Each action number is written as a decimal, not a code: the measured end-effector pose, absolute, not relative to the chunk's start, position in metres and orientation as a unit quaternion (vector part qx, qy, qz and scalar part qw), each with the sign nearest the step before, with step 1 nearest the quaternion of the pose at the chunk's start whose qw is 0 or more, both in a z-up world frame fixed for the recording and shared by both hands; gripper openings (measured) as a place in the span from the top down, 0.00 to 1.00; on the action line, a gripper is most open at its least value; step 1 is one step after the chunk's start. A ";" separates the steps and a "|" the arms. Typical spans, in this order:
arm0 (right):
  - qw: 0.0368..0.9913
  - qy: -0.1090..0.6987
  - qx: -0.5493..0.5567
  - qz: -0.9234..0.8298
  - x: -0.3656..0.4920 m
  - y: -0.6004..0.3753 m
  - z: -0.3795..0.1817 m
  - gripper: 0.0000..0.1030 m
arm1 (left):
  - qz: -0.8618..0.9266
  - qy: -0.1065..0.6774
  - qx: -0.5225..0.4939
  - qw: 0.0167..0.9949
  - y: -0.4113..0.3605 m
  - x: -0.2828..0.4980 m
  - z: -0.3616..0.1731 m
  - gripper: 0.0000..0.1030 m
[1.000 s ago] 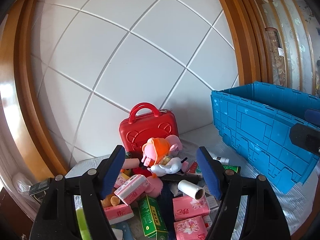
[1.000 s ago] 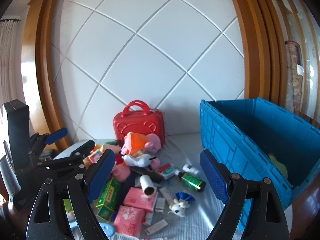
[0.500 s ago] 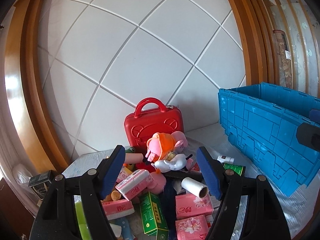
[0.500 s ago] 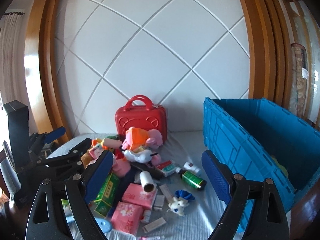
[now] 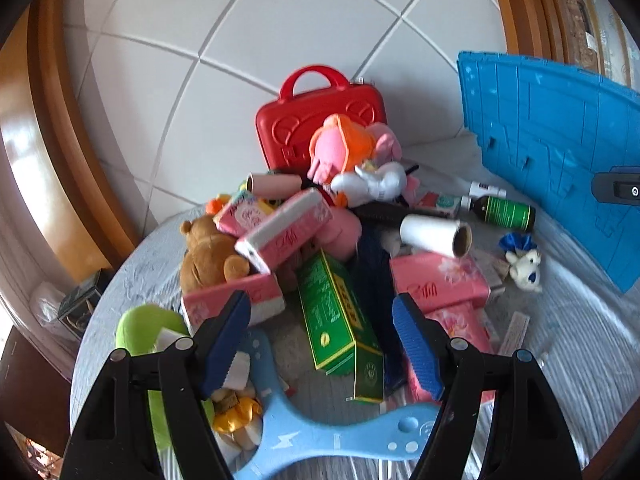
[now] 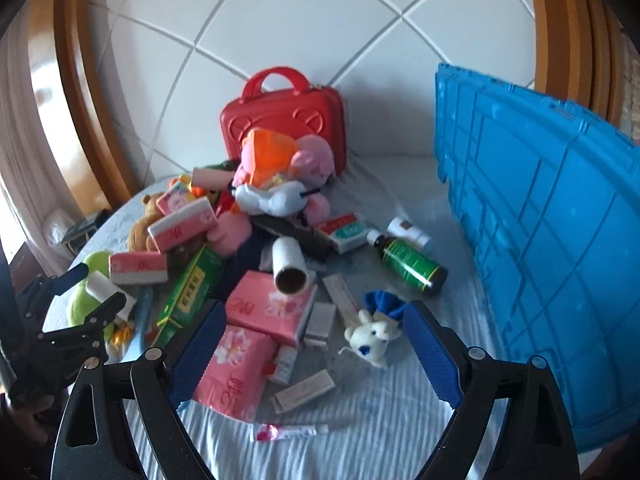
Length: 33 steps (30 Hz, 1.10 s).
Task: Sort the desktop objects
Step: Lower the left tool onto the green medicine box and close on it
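Note:
A heap of objects lies on a pale cloth-covered table [image 6: 400, 432]: pink tissue packs [image 6: 272, 308], a green box [image 5: 336, 312], a white roll [image 6: 290, 266], a green bottle [image 6: 412, 266], plush toys [image 5: 352, 152], a brown bear [image 5: 208, 256] and a small white plush [image 6: 374, 334]. A red toy case [image 5: 320, 120] stands behind them. My left gripper [image 5: 322, 344] is open above the green box and a blue plastic piece [image 5: 332, 436]. My right gripper [image 6: 312, 356] is open above the tissue packs and small boxes. The left gripper also shows in the right wrist view [image 6: 92, 288].
A large blue crate [image 6: 552, 240] stands at the right, also in the left wrist view [image 5: 552, 140]. A white tiled wall with wooden frame rises behind. A green plush [image 5: 148, 328] lies at the left edge. A small tube [image 6: 288, 432] lies near the front.
Both grippers have tilted down and come closer to the heap; the objects now fill more of each view. Both stay open and empty.

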State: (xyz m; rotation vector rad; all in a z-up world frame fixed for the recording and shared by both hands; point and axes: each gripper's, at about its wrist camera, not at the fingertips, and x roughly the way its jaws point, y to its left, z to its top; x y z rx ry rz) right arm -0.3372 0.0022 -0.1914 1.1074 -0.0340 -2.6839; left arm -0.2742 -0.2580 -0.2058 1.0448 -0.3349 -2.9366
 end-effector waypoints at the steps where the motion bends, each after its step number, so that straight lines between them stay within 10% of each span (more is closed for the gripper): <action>1: 0.124 -0.011 0.390 -0.912 -0.342 0.001 -0.202 0.12 | -0.934 -0.109 0.340 0.000 -0.256 -0.273 -0.214 0.29; 16: 0.181 0.041 0.517 -0.835 -0.343 -0.008 -0.309 0.16 | -0.910 -0.107 0.395 -0.063 -0.219 -0.275 -0.264 0.29; 33: 0.144 0.016 0.493 -0.858 -0.367 0.000 -0.299 0.16 | -0.888 -0.030 0.457 -0.024 -0.285 -0.379 -0.296 0.29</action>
